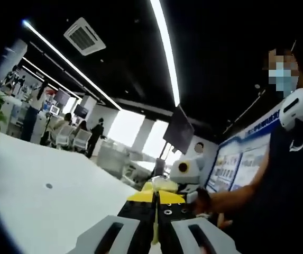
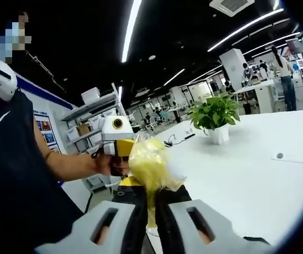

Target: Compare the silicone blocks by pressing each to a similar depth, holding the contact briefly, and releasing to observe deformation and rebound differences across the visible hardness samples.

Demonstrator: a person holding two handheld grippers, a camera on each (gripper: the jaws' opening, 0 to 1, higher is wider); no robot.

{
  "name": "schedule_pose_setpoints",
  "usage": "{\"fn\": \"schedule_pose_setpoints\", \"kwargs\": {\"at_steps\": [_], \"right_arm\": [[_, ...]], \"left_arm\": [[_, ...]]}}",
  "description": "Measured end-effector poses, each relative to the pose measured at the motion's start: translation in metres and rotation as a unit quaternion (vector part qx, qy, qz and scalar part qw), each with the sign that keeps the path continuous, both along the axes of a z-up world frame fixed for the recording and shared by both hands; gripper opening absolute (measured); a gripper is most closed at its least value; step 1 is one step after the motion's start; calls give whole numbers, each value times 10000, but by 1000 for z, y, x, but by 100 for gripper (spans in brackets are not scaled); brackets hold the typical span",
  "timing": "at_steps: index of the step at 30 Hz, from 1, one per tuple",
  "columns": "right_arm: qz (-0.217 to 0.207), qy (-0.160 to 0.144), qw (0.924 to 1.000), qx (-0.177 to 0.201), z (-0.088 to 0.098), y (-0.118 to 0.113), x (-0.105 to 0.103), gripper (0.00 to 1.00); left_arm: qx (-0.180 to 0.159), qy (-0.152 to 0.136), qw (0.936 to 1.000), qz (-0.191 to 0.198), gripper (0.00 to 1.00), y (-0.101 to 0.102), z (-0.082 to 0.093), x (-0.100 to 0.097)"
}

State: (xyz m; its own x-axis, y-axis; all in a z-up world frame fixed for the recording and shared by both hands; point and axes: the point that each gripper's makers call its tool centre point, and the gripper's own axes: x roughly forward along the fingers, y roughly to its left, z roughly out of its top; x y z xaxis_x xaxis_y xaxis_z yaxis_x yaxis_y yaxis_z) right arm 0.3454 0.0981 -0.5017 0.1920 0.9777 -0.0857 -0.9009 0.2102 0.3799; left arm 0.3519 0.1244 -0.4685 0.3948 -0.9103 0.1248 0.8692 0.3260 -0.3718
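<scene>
Silicone block [image 2: 150, 168], yellow and wrapped in clear plastic, sits pinched between our right gripper [image 2: 152, 222] jaws, held above the white table [image 2: 246, 174]. Our left gripper [image 1: 155, 233] is closed on a thin yellow strip [image 1: 154, 233]. Farther off stands a potted plant [image 2: 214, 117].

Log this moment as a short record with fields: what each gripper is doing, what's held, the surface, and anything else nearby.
left gripper: shut, a thin yellow edge showing between its jaws
right gripper: shut on yellow bag
yellow bag: crinkled plastic, bunched above the right gripper's jaws
silicone blocks: cannot tell if any are in the bag
table: white
plant: potted, standing on the table
person: dark sleeveless top, holding the grippers
setting: open office, strip lights overhead
</scene>
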Motion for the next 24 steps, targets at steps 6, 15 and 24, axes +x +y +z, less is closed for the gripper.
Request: {"fn": "schedule_pose_setpoints", "kwargs": {"at_steps": [6, 15, 24], "right_arm": [[113, -37, 9999, -38, -4, 2, -3, 0], [-150, -317, 9991, 248, 2, 4, 7, 1], [-406, -1097, 9927, 291, 8, 6, 15, 22]], "left_arm": [[-29, 20, 10000, -73, 0, 2, -4, -5], [-120, 91, 9999, -69, 0, 4, 1, -1], [-314, 387, 9988, 18, 0, 4, 11, 1]]}}
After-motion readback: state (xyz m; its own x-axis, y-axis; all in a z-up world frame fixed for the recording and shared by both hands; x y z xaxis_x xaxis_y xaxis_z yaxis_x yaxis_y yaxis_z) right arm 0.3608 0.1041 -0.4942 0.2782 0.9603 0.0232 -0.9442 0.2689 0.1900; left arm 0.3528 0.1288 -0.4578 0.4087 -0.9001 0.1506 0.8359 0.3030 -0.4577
